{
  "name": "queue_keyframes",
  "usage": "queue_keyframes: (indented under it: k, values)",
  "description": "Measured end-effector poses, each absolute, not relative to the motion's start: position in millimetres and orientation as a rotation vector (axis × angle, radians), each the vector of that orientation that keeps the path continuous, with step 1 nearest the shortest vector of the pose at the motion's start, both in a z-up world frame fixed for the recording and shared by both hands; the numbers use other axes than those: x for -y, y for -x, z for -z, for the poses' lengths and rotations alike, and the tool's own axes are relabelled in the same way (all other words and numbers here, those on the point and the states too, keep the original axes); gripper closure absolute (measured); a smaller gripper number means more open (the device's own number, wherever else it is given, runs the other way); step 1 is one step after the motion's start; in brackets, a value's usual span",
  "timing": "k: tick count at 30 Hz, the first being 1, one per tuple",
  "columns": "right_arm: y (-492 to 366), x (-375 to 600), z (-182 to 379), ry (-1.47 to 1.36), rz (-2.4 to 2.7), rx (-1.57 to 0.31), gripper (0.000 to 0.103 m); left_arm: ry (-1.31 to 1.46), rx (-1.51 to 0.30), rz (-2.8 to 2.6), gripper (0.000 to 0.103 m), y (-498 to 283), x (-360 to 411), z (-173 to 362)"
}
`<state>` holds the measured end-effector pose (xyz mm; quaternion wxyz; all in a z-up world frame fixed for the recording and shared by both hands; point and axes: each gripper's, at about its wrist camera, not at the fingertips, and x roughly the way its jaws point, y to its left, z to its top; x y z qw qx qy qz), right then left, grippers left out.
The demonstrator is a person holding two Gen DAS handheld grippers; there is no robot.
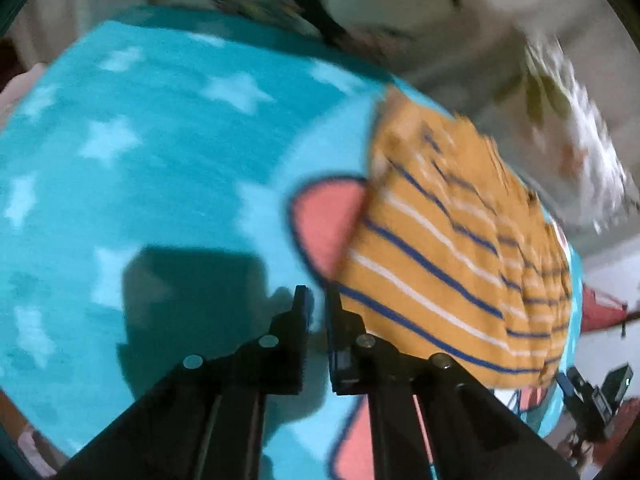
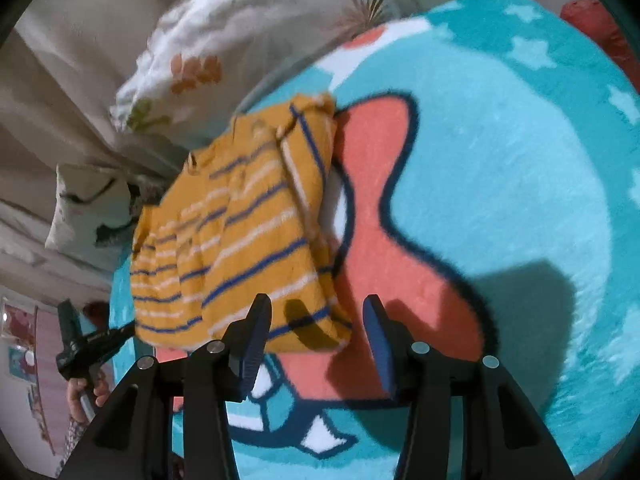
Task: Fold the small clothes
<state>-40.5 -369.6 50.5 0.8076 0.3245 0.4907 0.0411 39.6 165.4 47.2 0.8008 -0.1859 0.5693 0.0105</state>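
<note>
Folded mustard garment [image 2: 240,236] (blue and white stripes) on teal blanket [image 2: 500,168]

A turquoise star-patterned blanket [image 2: 500,168] (with a coral, dark-outlined cartoon shape) carries the folded mustard striped garment [image 2: 240,248], which lies near its edge beside floral pillows [image 2: 224,52].

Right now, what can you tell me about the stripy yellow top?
The mustard-yellow striped top looks like soft knit cloth with thin navy and white stripes. It lies folded into a rumpled bundle, layers overlapping, on the turquoise star blanket, partly covering its pink cartoon shape. Neither claw holds it: the right claw hovers open at its near edge.
</note>
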Motion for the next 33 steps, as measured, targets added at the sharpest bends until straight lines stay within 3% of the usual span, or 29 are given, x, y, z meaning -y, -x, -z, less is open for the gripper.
queue_keyframes:
  k: [1, 3, 4, 5, 9, 12, 15, 17, 25, 27, 28, 29, 30, 33]
  values:
    - [42, 372, -51, -0.700, -0.089, -1.046, 0.051, 0.402, -1.201, -0.018, 0.094, -37, -172, -53]
    - [43, 373, -46, -0.719, -0.096, -1.053, 0.051, 0.433, -1.189, 0.020, 0.077, -34, -178, -56]
    - [44, 372, -42, -0.732, -0.101, -1.059, 0.051, 0.461, -1.188, 0.043, 0.051, -32, -178, -54]
    - [43, 370, -39, -0.741, -0.107, -1.065, 0.051, 0.484, -1.184, 0.058, 0.035, -32, -177, -52]
    - [41, 355, -29, -0.768, -0.144, -1.087, 0.050, 0.571, -1.203, 0.150, 0.034, -35, -162, -34]
    - [39, 347, -27, -0.776, -0.150, -1.088, 0.041, 0.599, -1.230, 0.210, 0.033, -42, -152, -25]
    - [36, 340, -19, -0.797, -0.152, -1.104, 0.040, 0.600, -1.256, 0.255, 0.031, -50, -140, -13]
    - [34, 335, -14, -0.822, -0.160, -1.110, 0.040, 0.605, -1.231, 0.279, 0.021, -56, -136, -14]
    - [8, 326, -5, -0.879, -0.169, -1.037, 0.034, 0.503, -1.267, 0.258, 0.024, -81, -104, -15]
    - [-3, 324, -5, -0.875, -0.160, -1.006, 0.034, 0.455, -1.292, 0.234, 0.060, -80, -96, -15]
    - [-9, 324, -4, -0.885, -0.165, -0.992, 0.036, 0.446, -1.321, 0.226, 0.087, -80, -93, -13]
    - [-13, 325, -3, -0.892, -0.165, -0.997, 0.043, 0.459, -1.328, 0.216, 0.089, -79, -92, -13]
    - [-18, 327, 1, -0.913, -0.172, -1.017, 0.070, 0.465, -1.318, 0.198, 0.090, -77, -92, -16]
    - [-16, 338, 2, -1.002, -0.209, -1.031, 0.077, 0.474, -1.282, 0.170, 0.091, -61, -93, -39]
